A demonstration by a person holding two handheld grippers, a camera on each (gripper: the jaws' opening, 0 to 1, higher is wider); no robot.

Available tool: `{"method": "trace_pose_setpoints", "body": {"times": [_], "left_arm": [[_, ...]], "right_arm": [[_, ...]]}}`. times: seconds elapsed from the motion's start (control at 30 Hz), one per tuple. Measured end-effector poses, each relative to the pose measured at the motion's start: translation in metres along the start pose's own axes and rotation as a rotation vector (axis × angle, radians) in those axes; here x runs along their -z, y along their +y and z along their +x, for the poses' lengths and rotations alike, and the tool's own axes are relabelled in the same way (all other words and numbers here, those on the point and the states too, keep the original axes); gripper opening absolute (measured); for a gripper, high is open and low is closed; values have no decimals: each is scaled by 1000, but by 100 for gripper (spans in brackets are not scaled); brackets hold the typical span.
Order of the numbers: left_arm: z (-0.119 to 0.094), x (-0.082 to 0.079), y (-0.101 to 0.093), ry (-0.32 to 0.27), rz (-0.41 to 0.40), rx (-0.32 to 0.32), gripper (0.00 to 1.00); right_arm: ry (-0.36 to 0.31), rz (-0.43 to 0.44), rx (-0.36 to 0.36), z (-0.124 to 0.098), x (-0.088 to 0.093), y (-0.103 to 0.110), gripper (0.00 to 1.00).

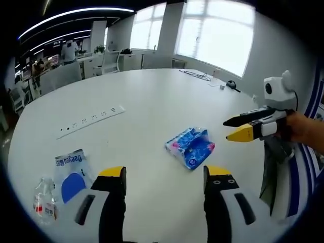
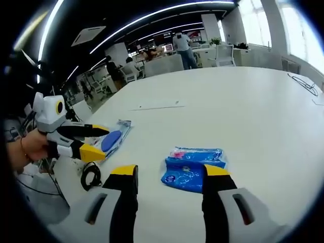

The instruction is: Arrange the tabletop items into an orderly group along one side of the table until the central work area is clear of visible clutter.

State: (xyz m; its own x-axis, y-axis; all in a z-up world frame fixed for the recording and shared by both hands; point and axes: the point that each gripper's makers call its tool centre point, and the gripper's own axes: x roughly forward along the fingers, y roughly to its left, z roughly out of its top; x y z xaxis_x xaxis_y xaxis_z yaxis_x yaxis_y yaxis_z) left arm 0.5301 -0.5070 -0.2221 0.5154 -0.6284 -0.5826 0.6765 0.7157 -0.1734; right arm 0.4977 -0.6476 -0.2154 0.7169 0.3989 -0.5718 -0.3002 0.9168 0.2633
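Two grippers over big white round table [image 1: 152, 101], nothing grasped. Left gripper [image 1: 164, 174] jaws spread wide, hovering short of blue tissue pack [image 1: 190, 147] lying mid-table. Right gripper [image 2: 169, 172] jaws parted, tissue pack just beyond its tips. Blue-and-white pouch [image 1: 71, 172] flat near table edge, small clear bottle [image 1: 44, 200] beside it. White power strip [image 1: 91, 120] farther back. Black cable coil [image 2: 91, 176] near edge

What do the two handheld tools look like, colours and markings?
Both match: the left tool and right tool have white bodies, black jaws with yellow tips and a dark slot on each side. A hand grips the right one; the other hand wears a thin bracelet.
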Motion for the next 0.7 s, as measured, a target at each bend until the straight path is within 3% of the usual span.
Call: {"method": "trace_pose_setpoints", "body": {"times": [0.27, 0.7], "left_arm": [[-32, 4, 16, -24, -9, -45, 63], [-90, 22, 49, -53, -63, -144, 64]], "right_arm": [[-6, -24, -46, 3, -3, 26, 50], [5, -71, -141, 16, -3, 80, 49]]}}
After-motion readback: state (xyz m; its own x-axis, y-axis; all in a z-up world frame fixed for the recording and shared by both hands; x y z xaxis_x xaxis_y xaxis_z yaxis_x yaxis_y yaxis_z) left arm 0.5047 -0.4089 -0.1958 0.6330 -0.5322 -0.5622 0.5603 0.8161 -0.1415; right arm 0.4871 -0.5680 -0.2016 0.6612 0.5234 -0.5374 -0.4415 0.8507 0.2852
